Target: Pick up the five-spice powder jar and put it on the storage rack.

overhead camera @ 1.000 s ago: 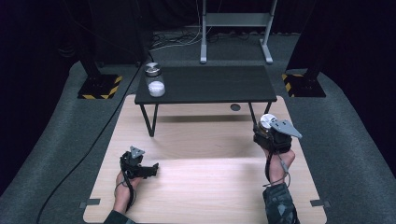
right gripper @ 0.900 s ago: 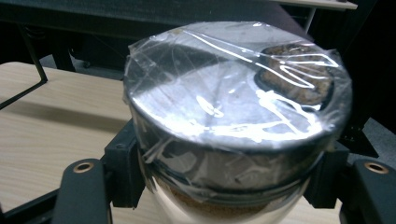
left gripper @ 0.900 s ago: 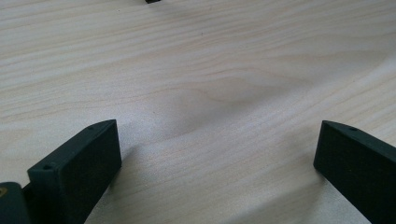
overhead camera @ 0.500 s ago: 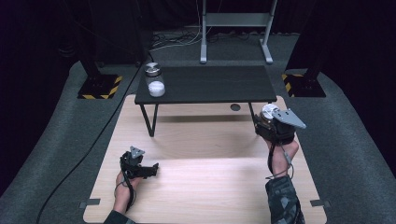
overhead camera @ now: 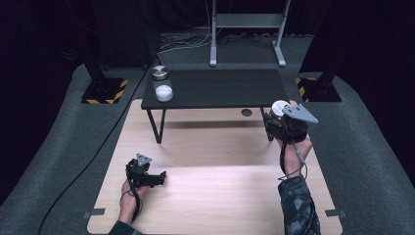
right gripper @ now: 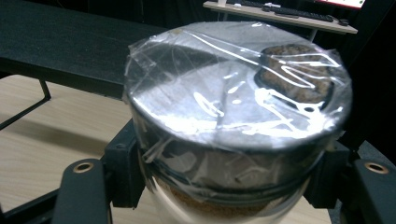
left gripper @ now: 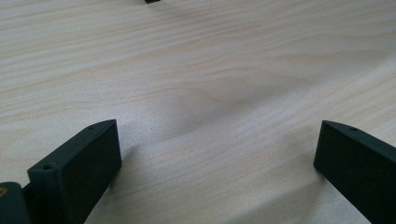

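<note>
My right claw (overhead camera: 275, 116) pinches a jar (right gripper: 233, 121) by its sides, upright, its lid wrapped in clear film; I see it held above the wooden floor just beside the right end of the black desk (overhead camera: 220, 88). My left claw (overhead camera: 157, 177) rests low over the floor, jaws spread with nothing between them. Two more jars (overhead camera: 162, 84) stand at the desk's left end.
</note>
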Demonstrator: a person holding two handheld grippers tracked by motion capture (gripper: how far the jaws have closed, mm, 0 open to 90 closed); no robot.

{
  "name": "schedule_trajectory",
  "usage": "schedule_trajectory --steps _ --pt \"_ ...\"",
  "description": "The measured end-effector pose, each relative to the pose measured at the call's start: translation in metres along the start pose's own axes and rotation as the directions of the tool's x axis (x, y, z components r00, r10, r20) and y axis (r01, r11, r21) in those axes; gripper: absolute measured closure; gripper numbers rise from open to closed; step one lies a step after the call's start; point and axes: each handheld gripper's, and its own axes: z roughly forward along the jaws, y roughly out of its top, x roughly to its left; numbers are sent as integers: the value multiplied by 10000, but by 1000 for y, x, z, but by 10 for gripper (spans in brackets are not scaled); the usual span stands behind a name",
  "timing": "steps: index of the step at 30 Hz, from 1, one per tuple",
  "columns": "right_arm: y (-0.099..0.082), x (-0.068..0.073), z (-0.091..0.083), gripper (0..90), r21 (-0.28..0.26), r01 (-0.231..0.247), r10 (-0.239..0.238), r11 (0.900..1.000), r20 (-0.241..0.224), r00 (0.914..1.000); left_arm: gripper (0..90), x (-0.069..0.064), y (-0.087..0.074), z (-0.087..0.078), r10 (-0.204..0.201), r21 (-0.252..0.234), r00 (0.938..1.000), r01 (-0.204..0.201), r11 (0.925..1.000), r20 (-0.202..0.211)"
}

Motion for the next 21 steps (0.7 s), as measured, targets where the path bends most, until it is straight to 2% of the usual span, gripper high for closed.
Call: schedule_trajectory --steps 7,21 --pt "11 -3 4 297 59 16 -15 10000 -132 9999 3 0 0 0 4 1 10000 -4 10000 3" --pt "31 -6 6 297 -22 258 -258 9997 -57 9997 3 0 0 0 19 3 10000 -19 10000 25"
